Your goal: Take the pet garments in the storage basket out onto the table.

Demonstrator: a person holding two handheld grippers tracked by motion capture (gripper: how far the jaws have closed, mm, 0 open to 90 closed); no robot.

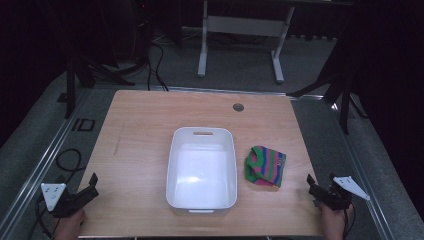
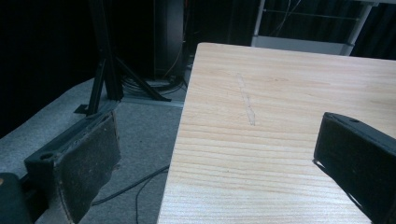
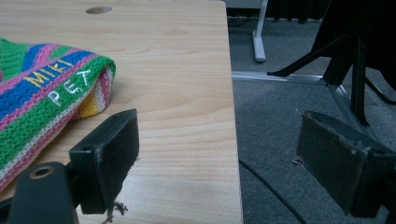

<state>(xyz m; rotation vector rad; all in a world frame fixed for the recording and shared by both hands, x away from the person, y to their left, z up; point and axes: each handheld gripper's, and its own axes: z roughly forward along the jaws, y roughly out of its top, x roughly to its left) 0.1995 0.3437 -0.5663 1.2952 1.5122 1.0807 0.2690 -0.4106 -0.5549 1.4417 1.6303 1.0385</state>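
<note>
Wooden table [image 1: 140,140] has a white tub [image 1: 202,167] mid-table, striped knit thing [image 1: 265,166] (green, pink, blue) just right of it. My left gripper [image 1: 91,184] and right gripper [image 1: 311,184] hover at the near corners, jaws spread, empty.

Knit cloth [image 3: 42,100], striped green, pink and blue: embroidered lettering on its upper face in the right gripper view. Yellow line reads "MIKI". White line below reads "PEA"; further letters, if any, run under the fold. No other legible text.
</note>
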